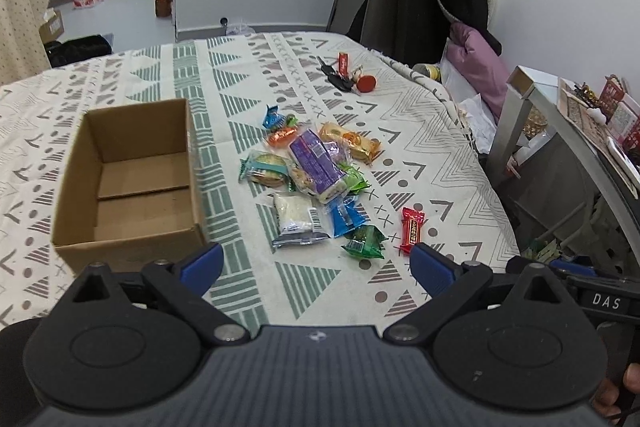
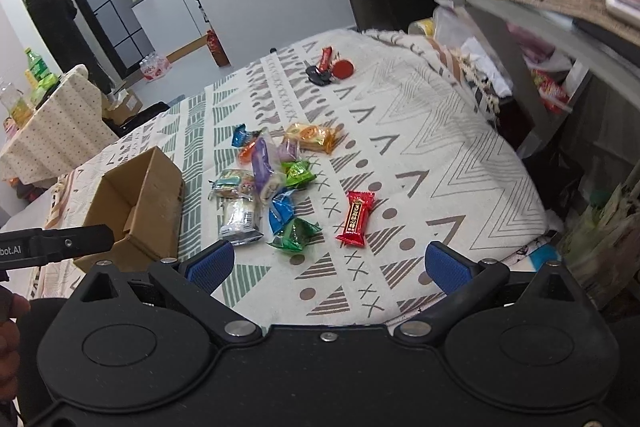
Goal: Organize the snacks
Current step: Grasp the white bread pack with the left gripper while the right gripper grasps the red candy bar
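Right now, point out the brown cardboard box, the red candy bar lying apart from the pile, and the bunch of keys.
Brown cardboard box [image 1: 132, 183]: left wrist view, on its inner floor.
Red candy bar [image 2: 356, 219]: right wrist view, middle of the wrapper.
Bunch of keys [image 1: 340, 79]: left wrist view, on the black key fob.

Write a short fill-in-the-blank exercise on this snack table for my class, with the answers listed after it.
1. The cardboard box has ____ inside it.
2. Apart from the pile, toward the right tongs, lies a single ____ snack.
3. Both the left tongs and the right tongs are ____, holding nothing.
4. At the far end of the cloth lie the keys, next to a round ____ tag.

Missing words: nothing; red; open; red
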The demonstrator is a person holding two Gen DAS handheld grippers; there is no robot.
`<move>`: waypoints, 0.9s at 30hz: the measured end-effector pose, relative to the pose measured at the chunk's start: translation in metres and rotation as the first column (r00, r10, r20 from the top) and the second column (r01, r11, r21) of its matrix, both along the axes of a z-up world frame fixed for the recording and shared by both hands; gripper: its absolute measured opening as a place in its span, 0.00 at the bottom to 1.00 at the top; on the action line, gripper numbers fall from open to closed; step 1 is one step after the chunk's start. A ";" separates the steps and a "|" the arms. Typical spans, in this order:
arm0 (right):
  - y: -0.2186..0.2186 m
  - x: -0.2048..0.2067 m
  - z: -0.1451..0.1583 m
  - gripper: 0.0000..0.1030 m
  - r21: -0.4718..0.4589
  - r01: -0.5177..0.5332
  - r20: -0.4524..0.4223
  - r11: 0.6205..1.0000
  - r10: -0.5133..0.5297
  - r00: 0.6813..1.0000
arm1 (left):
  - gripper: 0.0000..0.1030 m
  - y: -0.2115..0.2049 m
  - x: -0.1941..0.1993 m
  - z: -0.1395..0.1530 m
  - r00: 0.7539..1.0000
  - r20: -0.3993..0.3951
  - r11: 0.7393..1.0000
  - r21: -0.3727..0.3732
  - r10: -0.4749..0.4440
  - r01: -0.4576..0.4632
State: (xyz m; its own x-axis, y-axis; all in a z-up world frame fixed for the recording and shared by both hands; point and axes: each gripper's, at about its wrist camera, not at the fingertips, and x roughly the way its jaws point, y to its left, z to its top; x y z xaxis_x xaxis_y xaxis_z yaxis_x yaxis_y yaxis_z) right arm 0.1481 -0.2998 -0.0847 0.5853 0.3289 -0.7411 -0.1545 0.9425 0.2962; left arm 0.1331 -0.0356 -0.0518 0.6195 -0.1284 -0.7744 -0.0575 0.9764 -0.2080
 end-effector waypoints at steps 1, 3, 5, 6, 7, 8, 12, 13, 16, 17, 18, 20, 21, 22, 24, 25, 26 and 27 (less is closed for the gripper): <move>0.000 0.004 -0.003 0.98 0.005 -0.002 -0.010 1.000 0.002 1.000 | 0.97 -0.001 0.004 -0.003 1.000 -0.004 1.000 -0.002 0.002 -0.002; 0.000 0.011 -0.009 0.97 0.013 -0.003 -0.021 1.000 0.003 1.000 | 0.97 -0.003 0.012 -0.008 1.000 -0.014 1.000 -0.004 0.002 -0.002; 0.000 0.017 -0.015 0.95 0.018 -0.001 -0.035 1.000 0.002 0.999 | 0.94 -0.004 0.020 -0.014 1.000 -0.026 1.000 -0.007 0.001 -0.001; 0.000 0.021 -0.018 0.93 0.022 0.000 -0.044 1.000 0.001 0.999 | 0.93 -0.004 0.024 -0.017 0.999 -0.035 1.000 -0.009 0.001 -0.001; -0.001 0.025 -0.021 0.92 0.025 0.003 -0.054 1.000 -0.002 0.999 | 0.91 -0.005 0.029 -0.020 0.999 -0.046 1.000 -0.010 0.002 -0.003; 0.000 0.028 -0.024 0.91 0.026 0.007 -0.063 1.000 -0.006 0.998 | 0.88 -0.005 0.034 -0.024 0.999 -0.053 1.000 -0.015 0.002 -0.003; -0.002 0.043 -0.039 0.87 0.041 0.024 -0.101 0.999 -0.019 0.995 | 0.81 -0.006 0.050 -0.038 0.997 -0.075 1.000 -0.019 0.011 -0.012; -0.001 0.047 -0.044 0.85 0.041 0.026 -0.113 0.999 -0.021 0.993 | 0.80 -0.006 0.054 -0.041 0.997 -0.082 1.000 -0.018 0.013 -0.014; 0.000 0.057 -0.054 0.82 0.046 0.031 -0.141 0.998 -0.024 0.990 | 0.79 -0.008 0.068 -0.051 0.994 -0.107 1.000 -0.019 0.013 -0.015; 0.001 0.060 -0.057 0.82 0.045 0.035 -0.148 0.998 -0.028 0.989 | 0.78 -0.009 0.072 -0.054 0.993 -0.116 1.000 -0.018 0.013 -0.015; 0.001 0.063 -0.060 0.82 0.043 0.037 -0.154 0.998 -0.030 0.988 | 0.77 -0.010 0.076 -0.057 0.992 -0.124 1.000 -0.016 0.013 -0.015; 0.002 0.069 -0.064 0.82 0.040 0.042 -0.165 0.998 -0.035 0.986 | 0.76 -0.010 0.084 -0.063 0.990 -0.138 1.000 -0.017 0.018 -0.020; 0.002 0.072 -0.066 0.82 0.037 0.047 -0.170 0.998 -0.040 0.985 | 0.76 -0.010 0.088 -0.067 0.989 -0.145 1.000 -0.018 0.020 -0.023; 0.003 0.076 -0.068 0.81 0.034 0.052 -0.175 0.998 -0.045 0.983 | 0.75 -0.011 0.092 -0.070 0.988 -0.152 1.000 -0.018 0.021 -0.024; 0.003 0.084 -0.074 0.78 0.036 0.066 -0.190 0.997 -0.058 0.980 | 0.75 -0.013 0.099 -0.077 0.986 -0.166 1.000 -0.016 0.019 -0.022; 0.003 0.088 -0.078 0.78 0.043 0.075 -0.200 0.996 -0.065 0.978 | 0.75 -0.013 0.103 -0.081 0.984 -0.174 1.000 -0.012 0.021 -0.023; 0.003 0.093 -0.082 0.77 0.051 0.087 -0.209 0.995 -0.075 0.975 | 0.74 -0.014 0.107 -0.085 0.983 -0.180 1.000 -0.007 0.024 -0.026; 0.003 0.098 -0.086 0.74 0.054 0.096 -0.219 0.994 -0.082 0.972 | 0.74 -0.014 0.111 -0.089 0.982 -0.185 1.000 -0.001 0.028 -0.029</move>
State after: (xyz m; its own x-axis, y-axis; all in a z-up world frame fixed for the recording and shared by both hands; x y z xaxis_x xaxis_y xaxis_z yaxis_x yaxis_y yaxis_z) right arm 0.2461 -0.2972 -0.1703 0.4426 0.3335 -0.8324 0.0039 0.9276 0.3737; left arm 0.2438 -0.0499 -0.1406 0.4690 -0.1157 -0.8756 -0.1229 0.9732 -0.1944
